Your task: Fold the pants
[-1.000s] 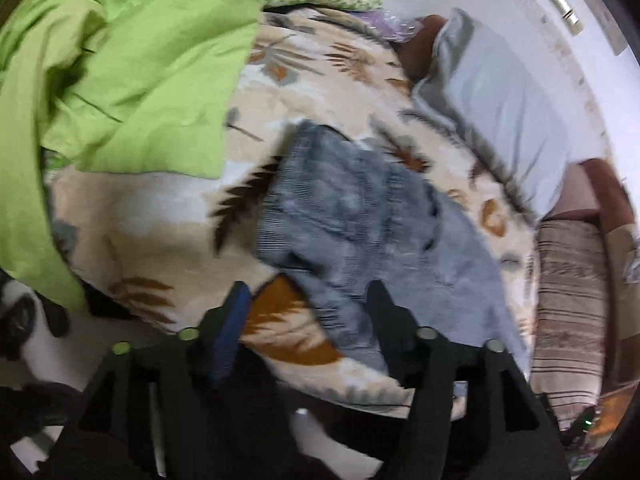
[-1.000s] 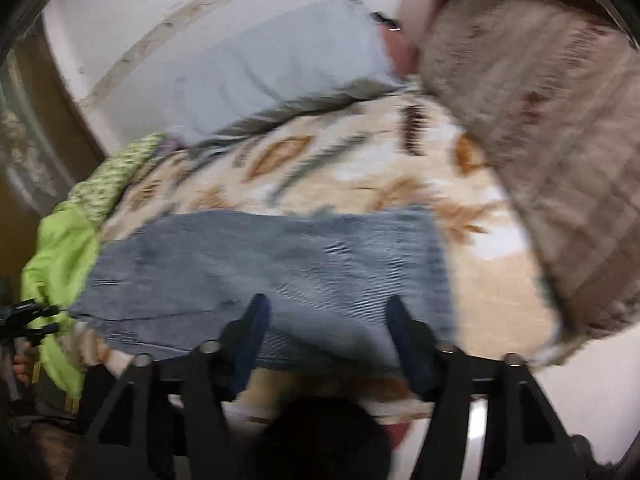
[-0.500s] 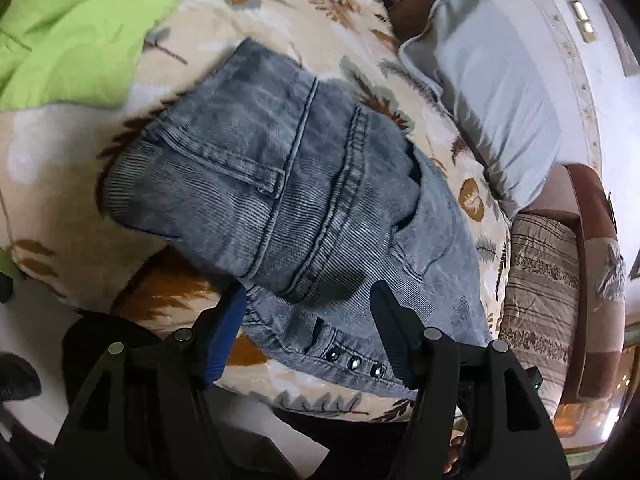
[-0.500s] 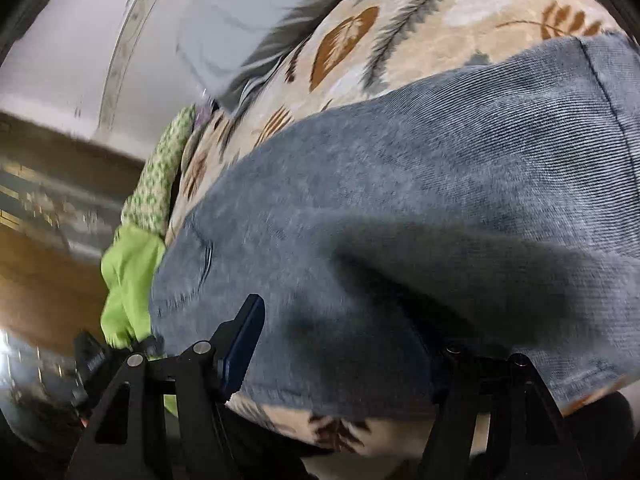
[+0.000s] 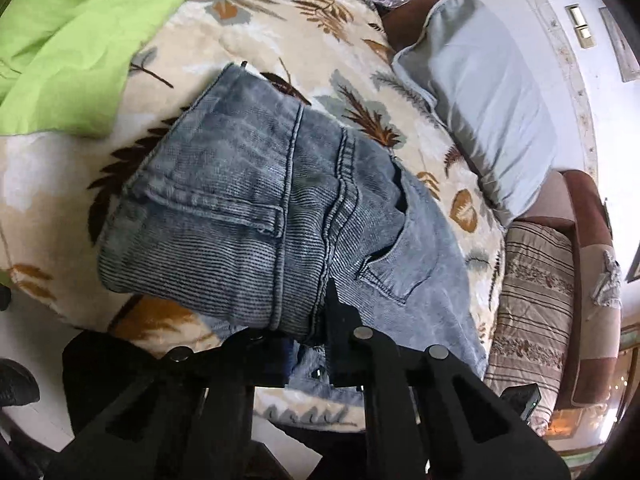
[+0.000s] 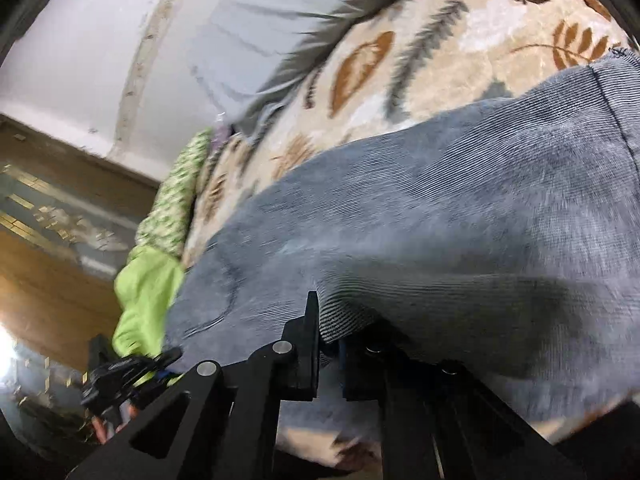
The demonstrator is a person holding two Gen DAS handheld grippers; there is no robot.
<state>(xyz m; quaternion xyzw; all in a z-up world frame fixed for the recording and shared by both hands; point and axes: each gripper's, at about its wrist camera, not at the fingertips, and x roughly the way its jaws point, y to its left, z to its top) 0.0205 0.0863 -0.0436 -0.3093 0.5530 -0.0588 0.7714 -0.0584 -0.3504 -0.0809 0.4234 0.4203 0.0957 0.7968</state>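
**Both jaws on the near edge of the jeans**

I have the jeans (image 5: 248, 216) lying across the leaf-print blanket (image 5: 280, 40), their long axis running from nine o'clock toward three in the right wrist view; the denim spreads away from both pairs of jaws toward twelve o'clock, so any fold goes up and away from me. My left gripper (image 5: 308, 332) is closing, with a thick bunch of seamed denim near the pocket pinched between its jaws; my right gripper (image 6: 326, 344) has its jaws pressed together on a ridge of cloth at the near edge. Neither hand looks nearer. The fabric is heavy, ribbed, faded blue-grey, stiff at the doubled seams; the blanket beneath is plush; a grey pillow (image 5: 492, 96) lies at one o'clock, a lime-green sheet (image 5: 80, 32) at ten.
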